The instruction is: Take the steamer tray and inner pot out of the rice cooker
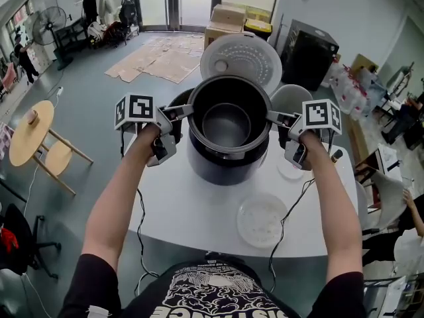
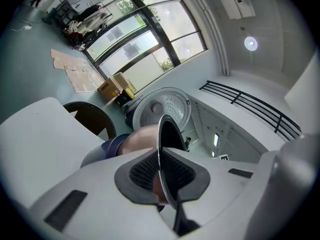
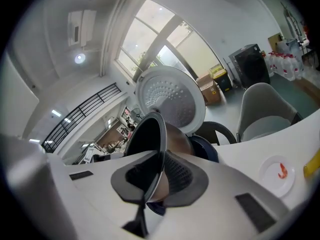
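The metal inner pot (image 1: 227, 119) hangs level just above the dark blue rice cooker (image 1: 225, 164), whose white lid (image 1: 241, 59) stands open behind it. My left gripper (image 1: 181, 112) is shut on the pot's left rim and my right gripper (image 1: 277, 118) on its right rim. In the left gripper view the thin rim (image 2: 161, 144) runs between the dark pads of the left gripper (image 2: 161, 171). The right gripper view shows the pot (image 3: 150, 139) pinched by the right gripper (image 3: 159, 176) in the same way. The translucent steamer tray (image 1: 262, 218) lies on the white table (image 1: 185, 211), near its front edge.
A small white dish (image 1: 290, 169) with a red scrap sits on the table under my right hand. A grey chair (image 1: 291, 98) stands behind the table at the right, and a dark round seat (image 2: 90, 116) behind the cooker at the left. Cables trail off the table's front.
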`<state>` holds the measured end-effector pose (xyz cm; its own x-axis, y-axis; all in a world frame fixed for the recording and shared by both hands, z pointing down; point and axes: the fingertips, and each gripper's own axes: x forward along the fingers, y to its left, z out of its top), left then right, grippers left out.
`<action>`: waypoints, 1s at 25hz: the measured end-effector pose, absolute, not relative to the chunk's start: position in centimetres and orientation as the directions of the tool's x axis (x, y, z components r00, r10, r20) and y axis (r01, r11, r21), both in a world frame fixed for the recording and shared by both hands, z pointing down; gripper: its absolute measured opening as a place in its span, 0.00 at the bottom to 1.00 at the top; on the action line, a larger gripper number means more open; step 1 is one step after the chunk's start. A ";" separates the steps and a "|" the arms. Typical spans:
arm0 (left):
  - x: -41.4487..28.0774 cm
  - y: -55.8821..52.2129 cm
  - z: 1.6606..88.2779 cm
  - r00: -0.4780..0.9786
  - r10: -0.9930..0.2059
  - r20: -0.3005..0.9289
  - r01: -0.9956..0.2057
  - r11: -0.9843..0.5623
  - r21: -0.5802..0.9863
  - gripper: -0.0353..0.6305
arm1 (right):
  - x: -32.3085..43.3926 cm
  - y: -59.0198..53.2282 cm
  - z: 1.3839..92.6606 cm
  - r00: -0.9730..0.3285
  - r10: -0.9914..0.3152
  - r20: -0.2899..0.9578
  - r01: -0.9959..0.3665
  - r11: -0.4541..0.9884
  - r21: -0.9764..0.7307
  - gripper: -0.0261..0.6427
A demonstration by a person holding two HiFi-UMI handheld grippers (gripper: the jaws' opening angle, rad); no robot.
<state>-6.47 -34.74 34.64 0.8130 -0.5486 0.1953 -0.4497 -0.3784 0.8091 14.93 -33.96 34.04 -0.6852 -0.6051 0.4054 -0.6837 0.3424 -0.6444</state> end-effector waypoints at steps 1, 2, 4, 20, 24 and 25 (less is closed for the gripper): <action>-6.6 -34.9 34.0 0.809 -0.557 0.185 -0.449 -0.385 0.806 0.10 | 14.9 -34.1 33.4 -0.687 -0.610 0.395 -0.681 0.352 -0.641 0.12; -6.7 -35.0 33.5 0.806 -0.565 0.175 -0.449 -0.391 0.804 0.11 | 14.8 -34.3 32.8 -0.690 -0.612 0.387 -0.679 0.362 -0.639 0.12; -7.0 -35.0 32.7 0.799 -0.580 0.158 -0.447 -0.398 0.801 0.10 | 14.5 -34.3 31.9 -0.698 -0.611 0.373 -0.672 0.378 -0.637 0.12; -14.0 -34.1 29.0 0.662 -0.741 0.109 -0.522 -0.353 0.776 0.10 | 7.7 -37.4 29.6 -0.796 -0.504 0.335 -0.589 0.517 -0.621 0.12; -16.1 -33.3 30.2 0.620 -0.772 0.140 -0.548 -0.299 0.781 0.10 | 5.6 -37.6 30.8 -0.816 -0.459 0.350 -0.569 0.535 -0.625 0.12; -16.5 -33.0 30.6 0.610 -0.778 0.148 -0.554 -0.285 0.782 0.10 | 5.1 -37.5 31.3 -0.821 -0.448 0.353 -0.563 0.533 -0.632 0.12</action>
<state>-16.51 -33.01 30.59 0.6102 -0.7782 0.1484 -0.5541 -0.2854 0.7820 5.12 -37.46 31.31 -0.8212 -0.4481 0.3534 -0.5628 0.5332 -0.6316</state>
